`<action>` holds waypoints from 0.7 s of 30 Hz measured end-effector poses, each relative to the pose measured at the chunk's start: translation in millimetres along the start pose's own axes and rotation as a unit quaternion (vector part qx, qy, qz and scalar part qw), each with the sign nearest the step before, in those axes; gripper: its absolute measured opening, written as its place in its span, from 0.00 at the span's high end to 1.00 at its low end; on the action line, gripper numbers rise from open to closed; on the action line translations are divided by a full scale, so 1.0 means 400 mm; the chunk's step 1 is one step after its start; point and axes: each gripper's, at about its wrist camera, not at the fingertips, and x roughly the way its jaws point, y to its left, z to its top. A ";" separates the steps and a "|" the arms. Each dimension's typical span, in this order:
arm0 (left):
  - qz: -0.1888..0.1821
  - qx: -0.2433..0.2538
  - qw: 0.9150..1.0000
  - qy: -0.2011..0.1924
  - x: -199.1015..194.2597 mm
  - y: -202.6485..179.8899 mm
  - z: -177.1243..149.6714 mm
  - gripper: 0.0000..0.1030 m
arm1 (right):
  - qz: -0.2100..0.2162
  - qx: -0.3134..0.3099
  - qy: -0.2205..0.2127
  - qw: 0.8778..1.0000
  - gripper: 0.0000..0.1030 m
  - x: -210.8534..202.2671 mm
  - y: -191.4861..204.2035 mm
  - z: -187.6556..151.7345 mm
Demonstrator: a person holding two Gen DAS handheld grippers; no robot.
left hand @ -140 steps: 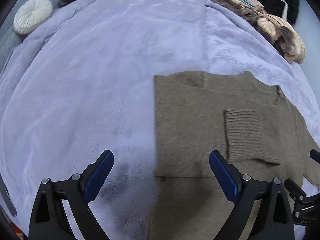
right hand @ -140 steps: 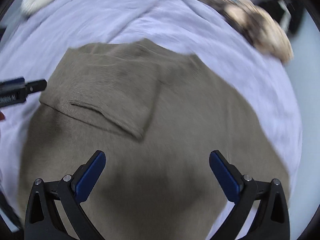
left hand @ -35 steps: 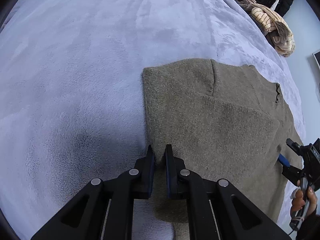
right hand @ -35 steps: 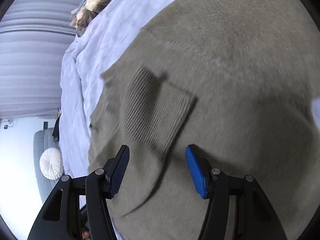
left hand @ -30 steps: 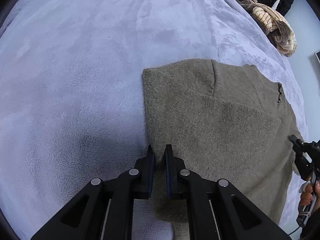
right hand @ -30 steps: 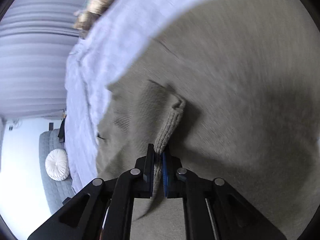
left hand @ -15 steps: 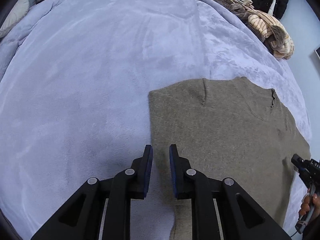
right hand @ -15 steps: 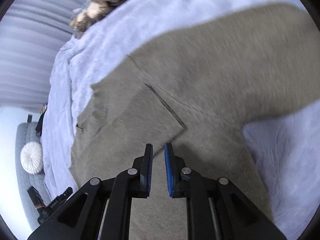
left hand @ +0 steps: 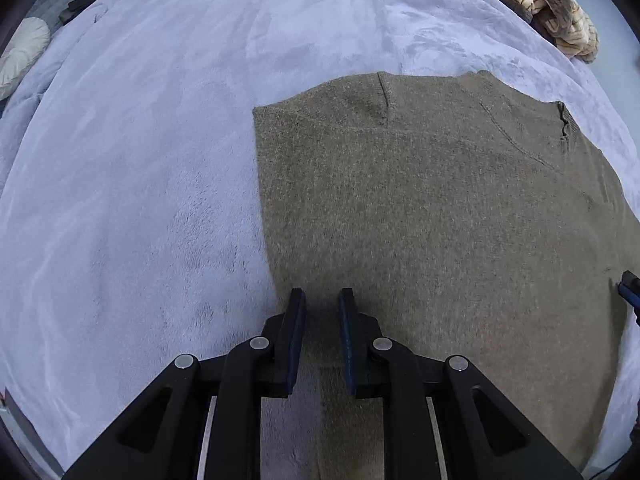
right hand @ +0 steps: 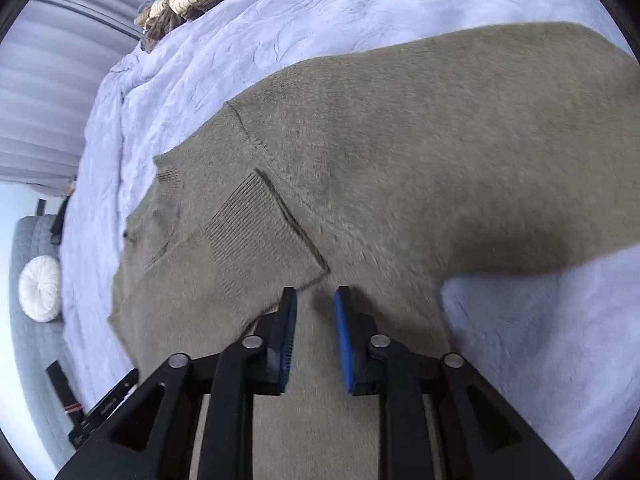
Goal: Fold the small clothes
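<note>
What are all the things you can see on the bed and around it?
sweater: one, olive brown, lying flat on the blanket, a ribbed cuff folded onto it
blanket: one, pale lilac, covering the bed
pile of clothes: one, cream and brown, far corner of the bed
round cushion: one, white, on a grey sofa beside the bed
curtain: grey, behind the bed
left gripper: one, black with blue fingers, slightly apart, nothing between them, above the sweater's edge
right gripper: one, black with blue fingers, opening, nothing between them, near the cuff
</note>
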 end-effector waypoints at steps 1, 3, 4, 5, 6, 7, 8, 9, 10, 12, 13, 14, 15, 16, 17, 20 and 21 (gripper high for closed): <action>0.001 -0.002 1.000 0.002 -0.010 -0.008 -0.006 0.82 | 0.011 0.002 0.002 1.000 0.69 -0.018 -0.010 -0.007; -0.004 -0.007 1.000 0.009 -0.038 -0.038 -0.025 0.82 | 0.021 -0.003 0.004 1.000 0.58 -0.047 -0.010 -0.027; -0.007 -0.009 1.000 0.011 -0.049 -0.052 -0.035 0.82 | 0.024 -0.009 0.007 1.000 0.57 -0.057 -0.007 -0.038; -0.009 -0.009 1.000 0.014 -0.062 -0.072 -0.049 0.82 | 0.029 -0.012 0.010 0.999 0.57 -0.060 -0.004 -0.050; -0.010 -0.007 1.000 0.017 -0.073 -0.093 -0.061 0.82 | 0.034 -0.012 0.015 0.999 0.56 -0.056 0.018 -0.055; -0.010 -0.004 1.000 0.020 -0.086 -0.120 -0.078 0.82 | 0.039 -0.013 0.020 0.999 0.56 -0.060 0.016 -0.061; -0.013 -0.002 1.000 0.025 -0.094 -0.140 -0.091 0.82 | 0.044 -0.012 0.026 0.999 0.55 -0.065 0.012 -0.068; -0.016 -0.001 0.999 0.030 -0.103 -0.163 -0.104 0.82 | 0.047 -0.012 0.029 0.998 0.55 -0.069 0.008 -0.071; -0.018 -0.002 0.999 0.036 -0.112 -0.191 -0.120 0.82 | 0.051 -0.011 0.032 0.998 0.54 -0.075 0.001 -0.074; -0.023 -0.005 0.999 0.042 -0.126 -0.236 -0.140 0.82 | 0.060 -0.008 0.039 0.997 0.50 -0.083 -0.014 -0.075; -0.025 -0.007 0.999 0.043 -0.135 -0.261 -0.151 0.82 | 0.064 -0.007 0.042 0.997 0.47 -0.082 -0.016 -0.072; -0.024 -0.009 0.999 0.044 -0.144 -0.285 -0.162 0.82 | 0.066 -0.007 0.044 0.997 0.43 -0.083 -0.018 -0.071; -0.022 -0.012 0.999 0.045 -0.149 -0.300 -0.175 0.82 | 0.068 -0.010 0.046 0.997 0.40 -0.086 -0.024 -0.070; -0.019 -0.015 0.999 0.046 -0.156 -0.318 -0.185 0.82 | 0.068 -0.013 0.047 0.997 0.40 -0.088 -0.029 -0.068; -0.018 -0.020 0.999 0.046 -0.165 -0.335 -0.194 0.82 | 0.068 -0.015 0.048 0.996 0.39 -0.091 -0.035 -0.066; -0.017 -0.034 0.998 0.053 -0.185 -0.369 -0.220 0.82 | 0.068 -0.024 0.054 0.996 0.37 -0.101 -0.057 -0.060; -0.014 -0.032 0.998 0.055 -0.193 -0.380 -0.226 0.82 | 0.064 -0.025 0.054 0.996 0.35 -0.105 -0.068 -0.057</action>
